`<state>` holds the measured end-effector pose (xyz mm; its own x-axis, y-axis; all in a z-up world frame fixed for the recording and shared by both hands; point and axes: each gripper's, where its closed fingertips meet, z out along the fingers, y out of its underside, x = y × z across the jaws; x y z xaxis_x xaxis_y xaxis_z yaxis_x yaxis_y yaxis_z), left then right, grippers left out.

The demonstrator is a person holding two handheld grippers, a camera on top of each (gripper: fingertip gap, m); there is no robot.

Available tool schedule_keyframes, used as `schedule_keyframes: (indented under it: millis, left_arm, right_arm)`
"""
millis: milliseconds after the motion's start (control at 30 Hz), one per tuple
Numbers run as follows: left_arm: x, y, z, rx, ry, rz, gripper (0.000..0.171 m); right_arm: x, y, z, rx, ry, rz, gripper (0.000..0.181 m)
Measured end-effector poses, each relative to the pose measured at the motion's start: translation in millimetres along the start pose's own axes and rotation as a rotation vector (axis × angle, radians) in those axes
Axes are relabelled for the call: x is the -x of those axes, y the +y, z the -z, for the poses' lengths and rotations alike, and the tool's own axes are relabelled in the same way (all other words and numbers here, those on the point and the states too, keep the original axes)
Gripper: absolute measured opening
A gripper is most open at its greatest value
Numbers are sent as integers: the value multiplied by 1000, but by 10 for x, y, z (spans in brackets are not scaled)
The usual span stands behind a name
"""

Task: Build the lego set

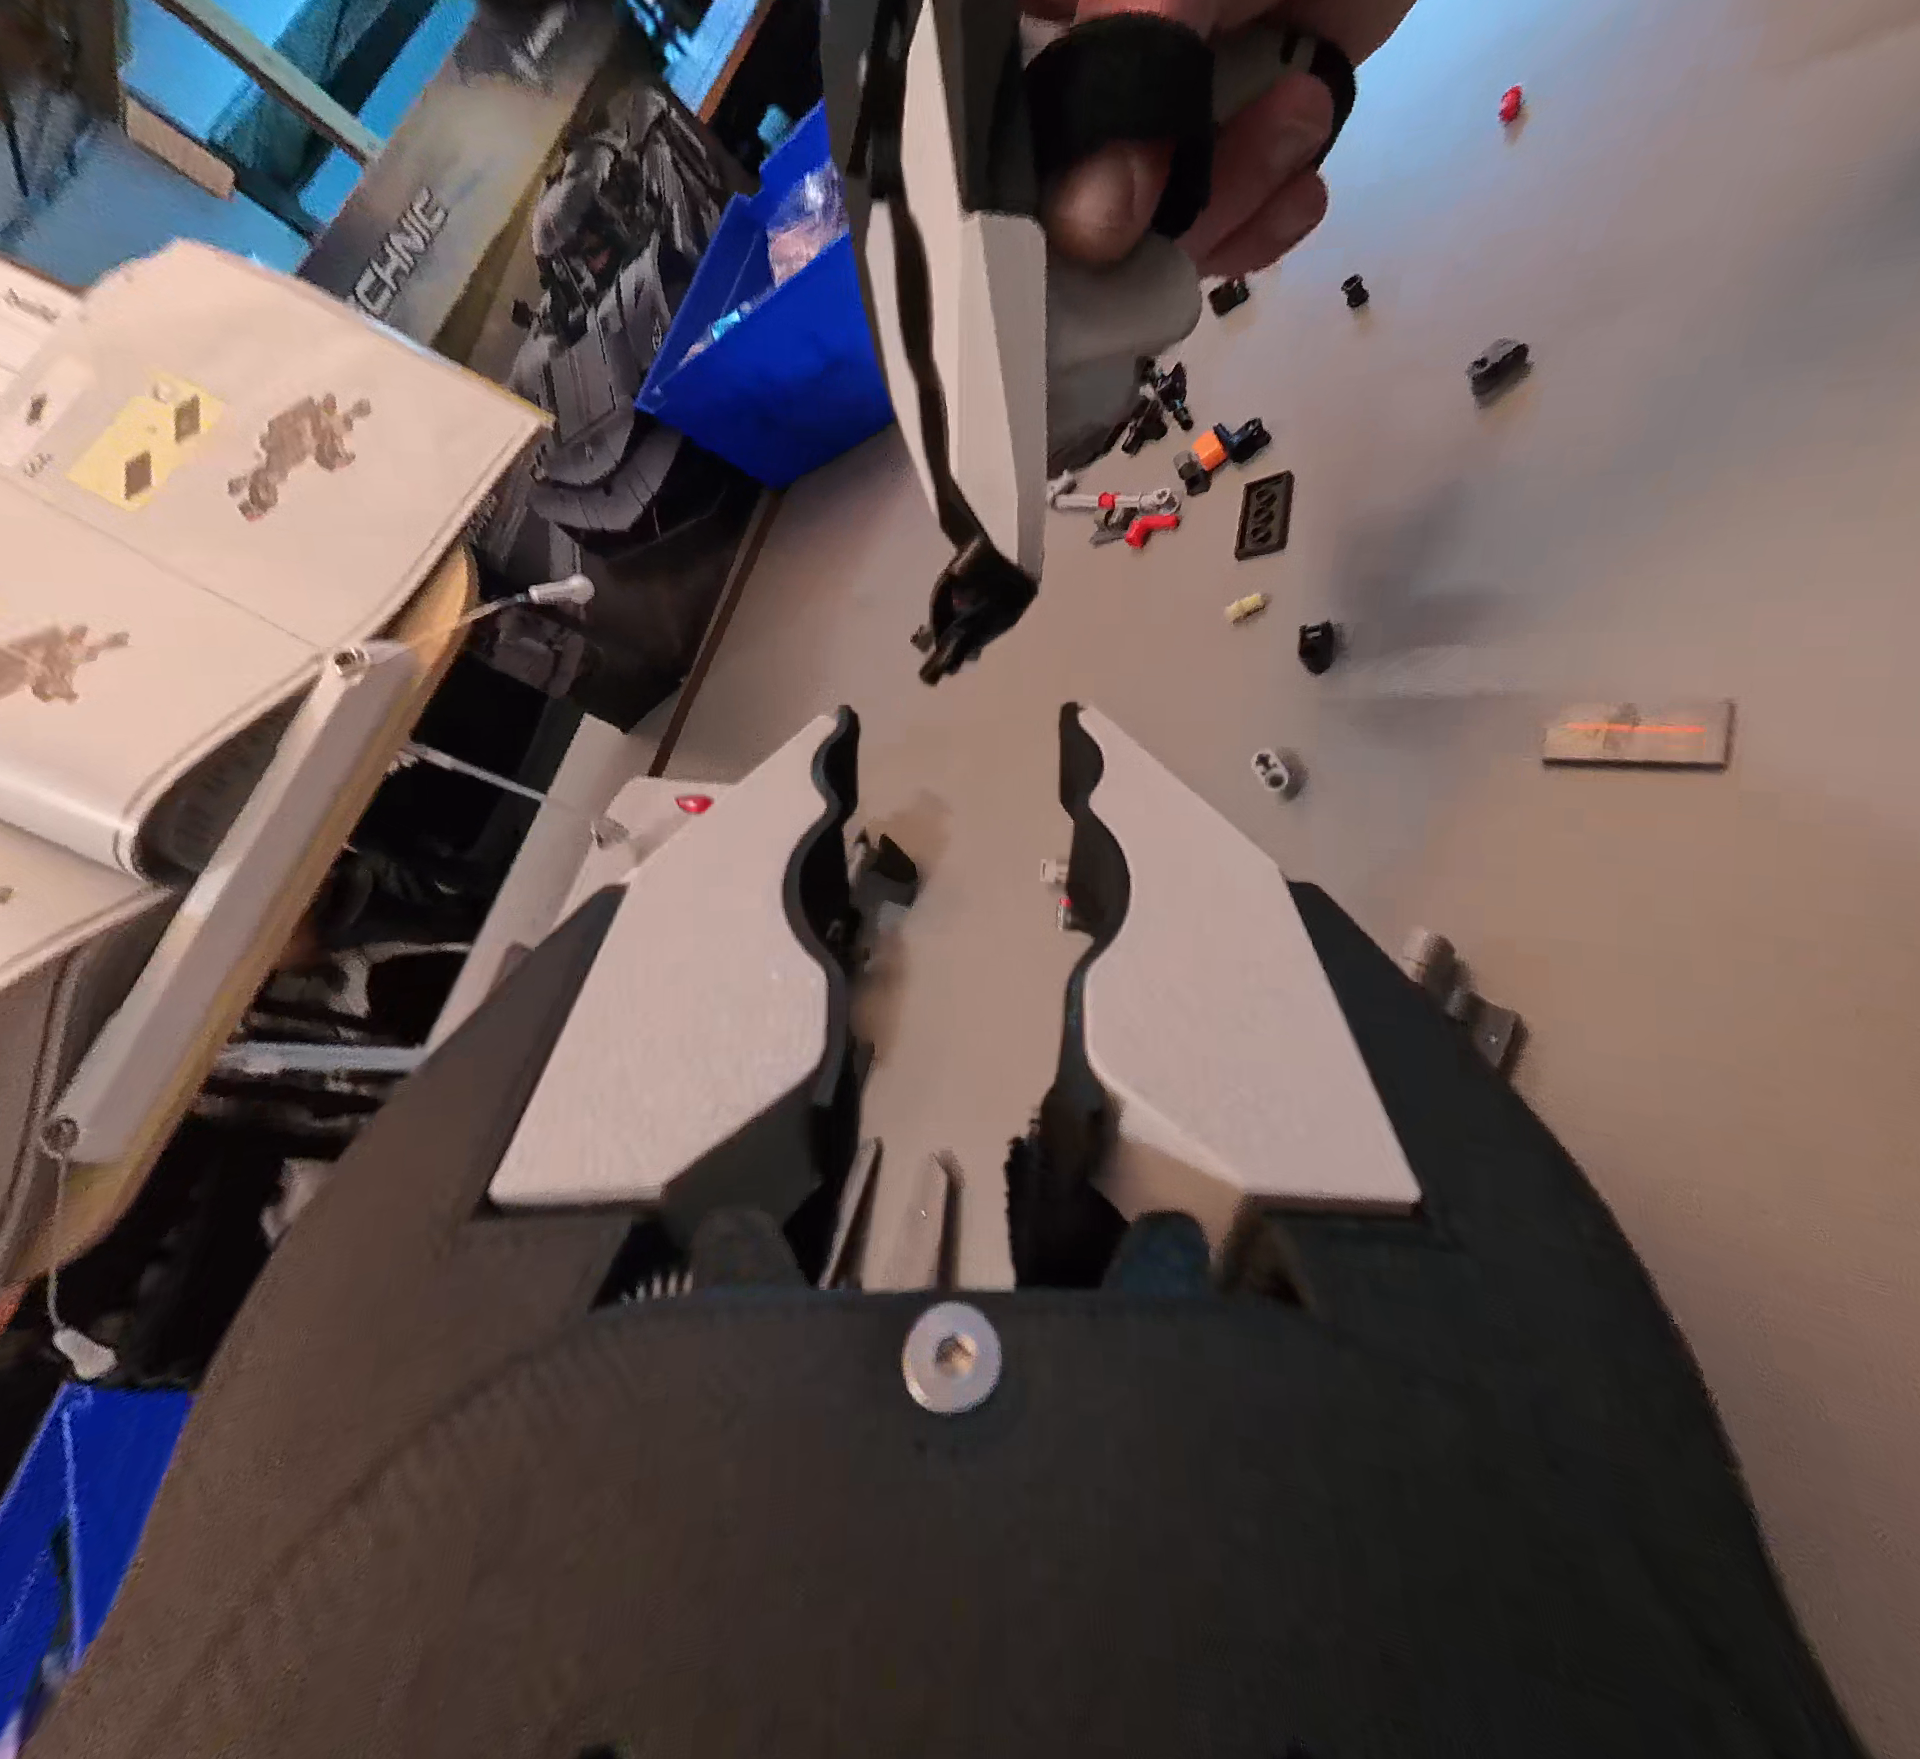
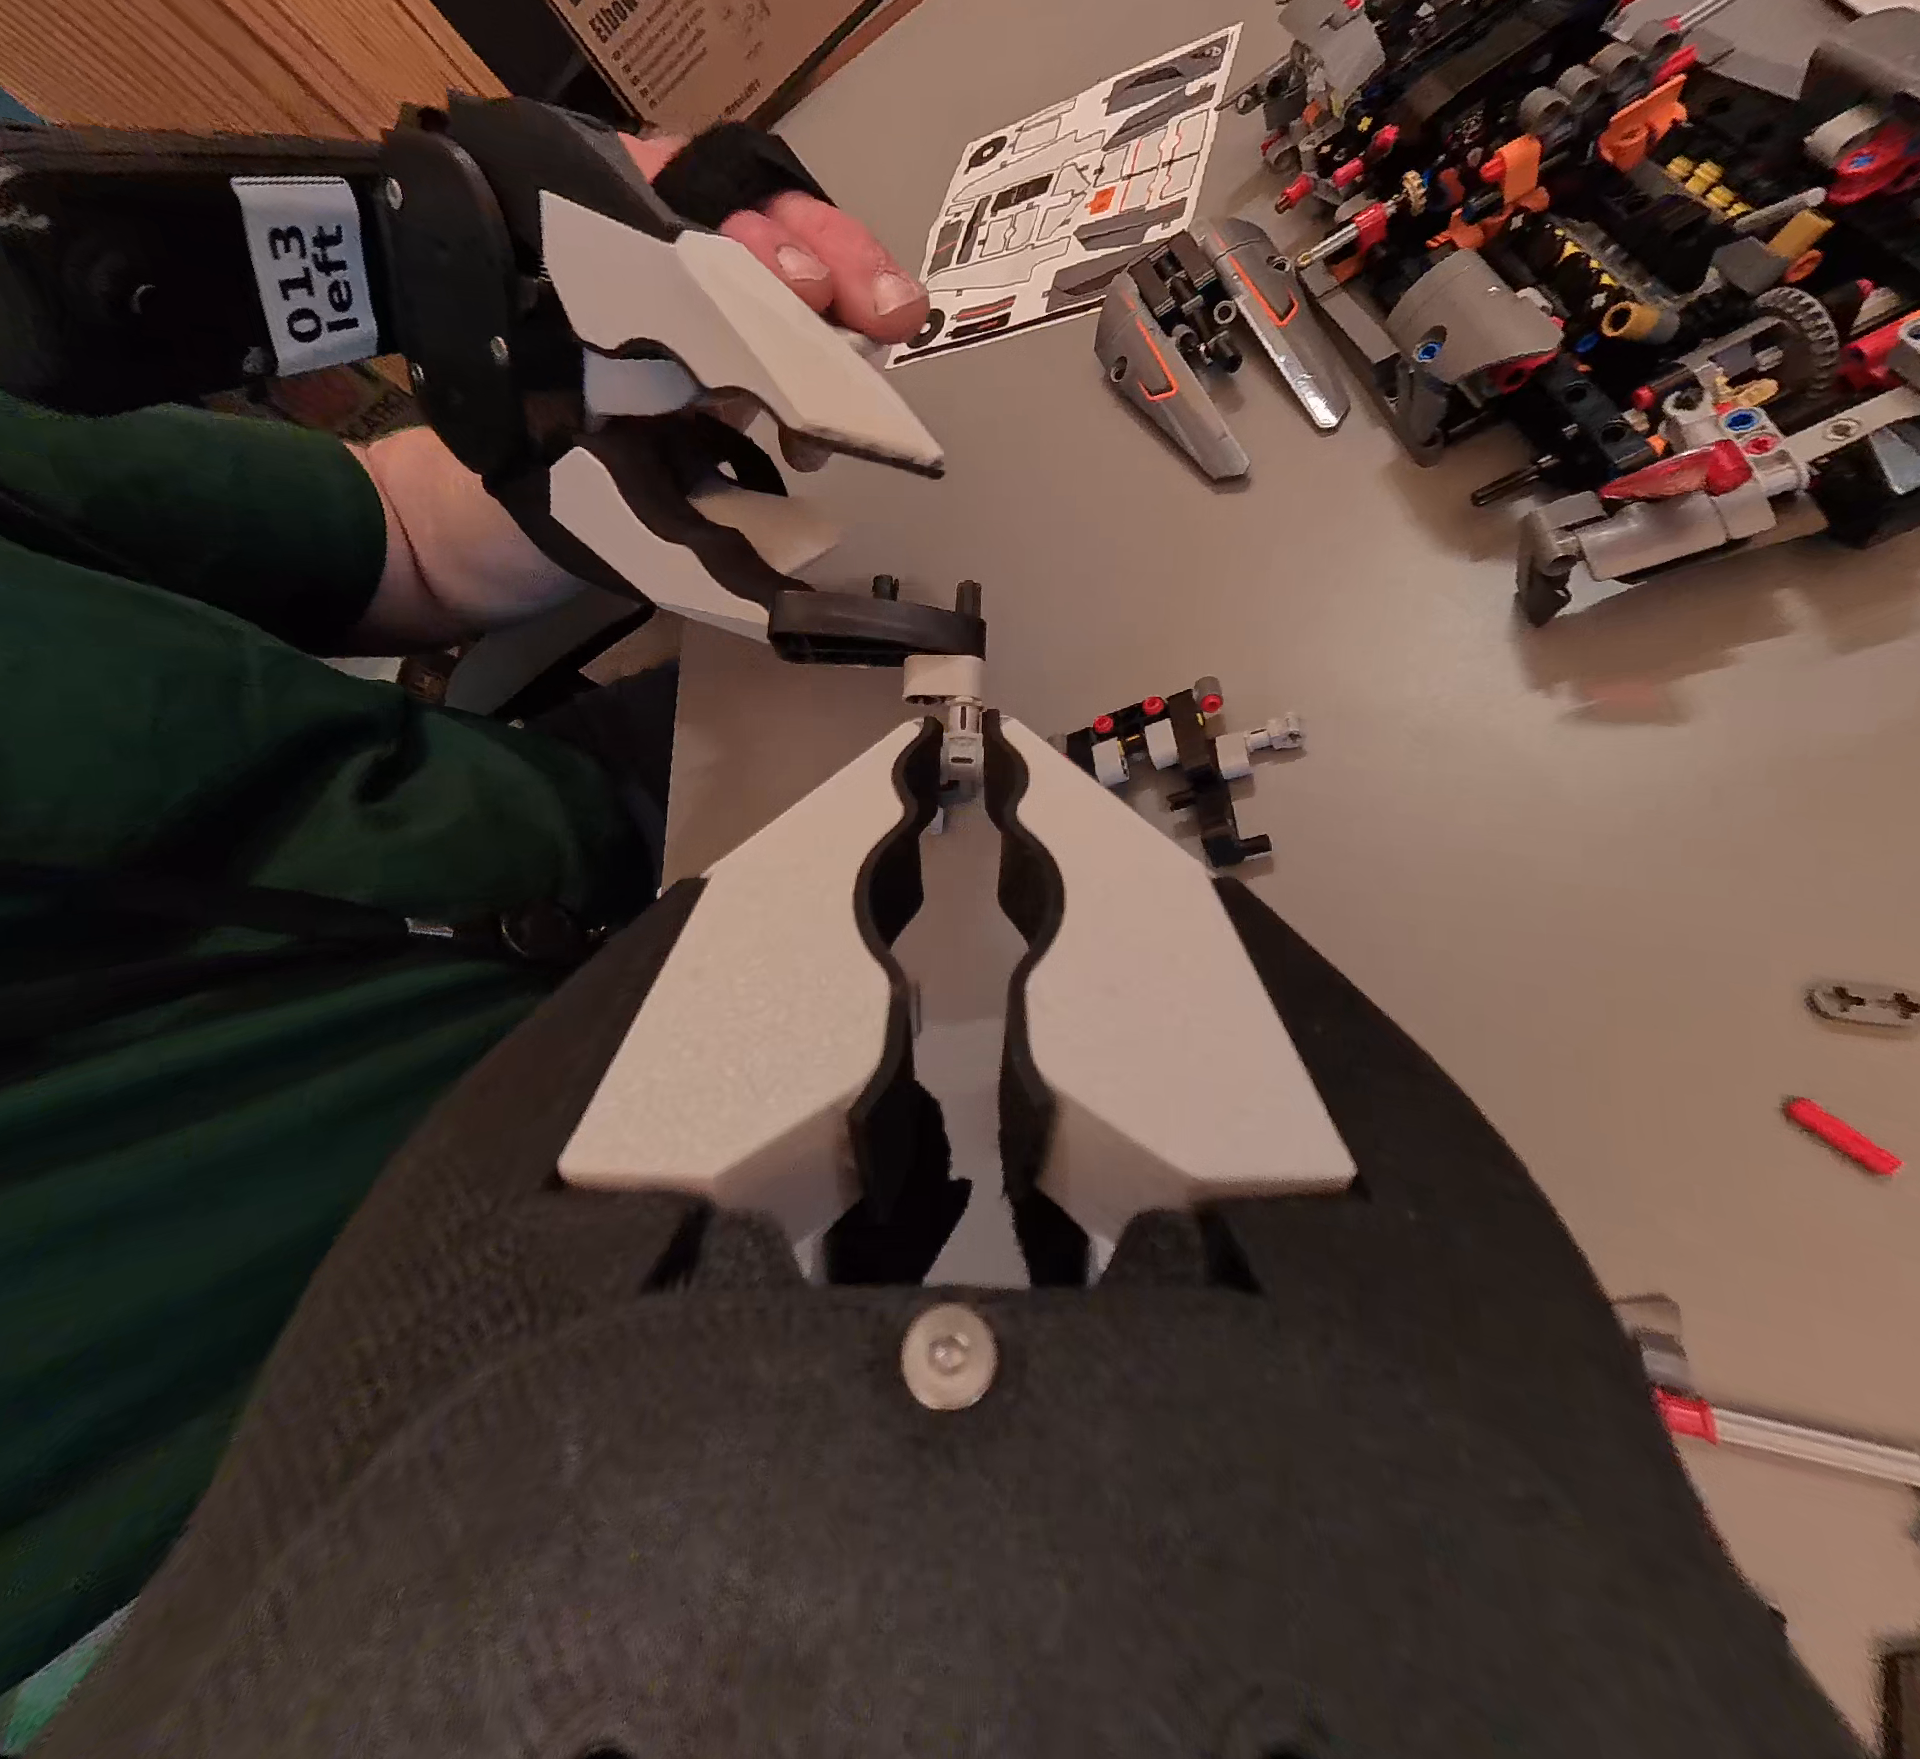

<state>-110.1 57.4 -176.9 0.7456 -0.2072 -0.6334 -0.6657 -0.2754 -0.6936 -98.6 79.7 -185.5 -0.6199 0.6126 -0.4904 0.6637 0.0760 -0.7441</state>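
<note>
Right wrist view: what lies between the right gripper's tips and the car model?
In that view, a small black sub-assembly with red pins on the table, apart from both.

Left gripper [image 1: 958,722] jaws parted; right gripper [image 1: 977,587] (ahead) grips a black piece [image 1: 961,618].

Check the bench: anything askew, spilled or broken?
Nothing looks broken. Loose pieces lie scattered over the table, as mid-build sorting would leave them. The sticker sheet lies flat beside the half-built car. Right gripper pinches a small grey connector; left gripper is open.
</note>
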Motion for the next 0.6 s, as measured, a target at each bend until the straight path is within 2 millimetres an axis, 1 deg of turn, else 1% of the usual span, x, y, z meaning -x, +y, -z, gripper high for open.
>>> schedule_keyframes:
  millis: [167, 233, 400, 500, 600]
  left_arm:
    - [-75, 270, -83, 73, 68, 81, 46]
    - [-87, 358, -119, 89, 84, 116, 52]
    - [-151, 551, -178, 129, 148, 153, 59]
    - [-201, 600, -199, 144, 186, 158, 61]
    - [-324, 642, -231, 170, 260, 167, 61]
  right_arm:
    - [-93, 15, 33, -23, 18, 10, 6]
    - [-123, 26, 39, -31, 14, 12, 6]
    - [-245, 164, 8, 14, 47, 31, 5]
    - [-280, 237, -15, 37, 58, 45, 5]
    - [-317, 278, -18, 40, 60, 39, 5]
